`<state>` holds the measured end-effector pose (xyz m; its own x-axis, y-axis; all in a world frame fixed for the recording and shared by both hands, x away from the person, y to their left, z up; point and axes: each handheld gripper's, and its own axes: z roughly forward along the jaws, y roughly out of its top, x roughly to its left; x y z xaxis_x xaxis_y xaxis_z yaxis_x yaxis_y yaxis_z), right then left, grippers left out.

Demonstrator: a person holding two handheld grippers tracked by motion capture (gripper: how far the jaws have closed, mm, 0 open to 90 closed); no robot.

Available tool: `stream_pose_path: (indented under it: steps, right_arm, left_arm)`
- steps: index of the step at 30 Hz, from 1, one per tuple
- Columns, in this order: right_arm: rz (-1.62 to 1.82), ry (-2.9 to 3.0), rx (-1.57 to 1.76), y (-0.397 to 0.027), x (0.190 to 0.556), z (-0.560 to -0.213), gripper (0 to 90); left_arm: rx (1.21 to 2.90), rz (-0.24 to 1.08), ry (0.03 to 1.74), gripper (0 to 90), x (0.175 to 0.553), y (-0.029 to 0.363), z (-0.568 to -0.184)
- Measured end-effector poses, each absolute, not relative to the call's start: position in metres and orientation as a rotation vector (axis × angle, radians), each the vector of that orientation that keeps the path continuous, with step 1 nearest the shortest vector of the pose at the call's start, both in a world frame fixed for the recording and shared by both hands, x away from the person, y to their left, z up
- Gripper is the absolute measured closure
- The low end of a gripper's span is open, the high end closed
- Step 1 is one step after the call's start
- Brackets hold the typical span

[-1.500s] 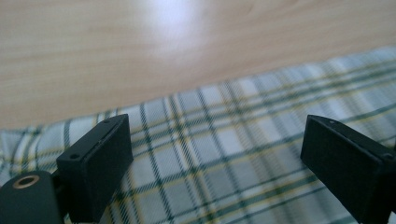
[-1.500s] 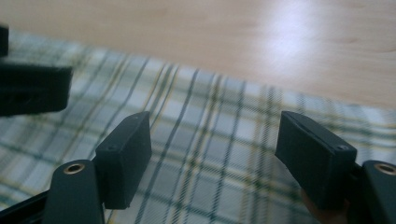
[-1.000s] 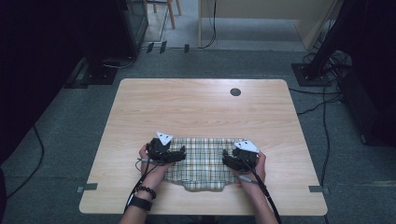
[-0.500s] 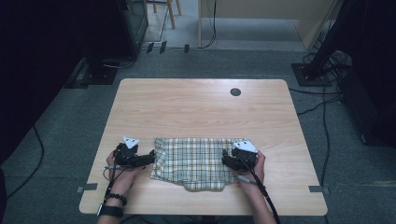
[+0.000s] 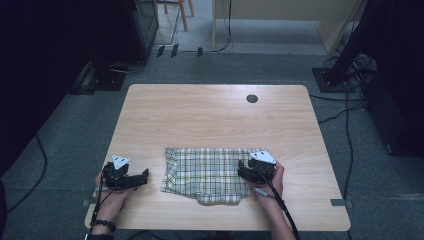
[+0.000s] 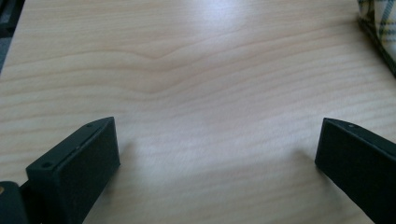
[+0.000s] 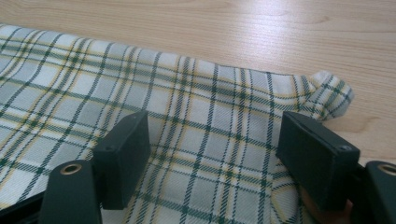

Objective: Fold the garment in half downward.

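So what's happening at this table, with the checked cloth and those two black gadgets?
A person sits at a wooden table working on a folded checked cloth with a hand-held gripper in each hand. The right gripper rests over the cloth's right end, jaws apart with the fabric lying flat beneath them, not pinched. The left gripper is off the cloth, over bare wood to its left, jaws wide open and holding nothing.

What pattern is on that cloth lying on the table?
The cloth is plaid: a cream ground crossed by dark green and yellow lines, clearest in the right gripper view.
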<state>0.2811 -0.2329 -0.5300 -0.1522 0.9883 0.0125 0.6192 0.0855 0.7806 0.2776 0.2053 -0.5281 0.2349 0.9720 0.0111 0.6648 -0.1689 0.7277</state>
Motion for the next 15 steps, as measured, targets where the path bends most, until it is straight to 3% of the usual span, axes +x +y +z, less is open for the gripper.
stream_pose_path:
  steps: [15]
  right_arm:
    - [0.898,1.829,1.588,-0.234,0.281,-0.530,25.1]
  left_arm:
    - [1.907,0.663,1.504,0.0,0.240,0.244,-0.529]
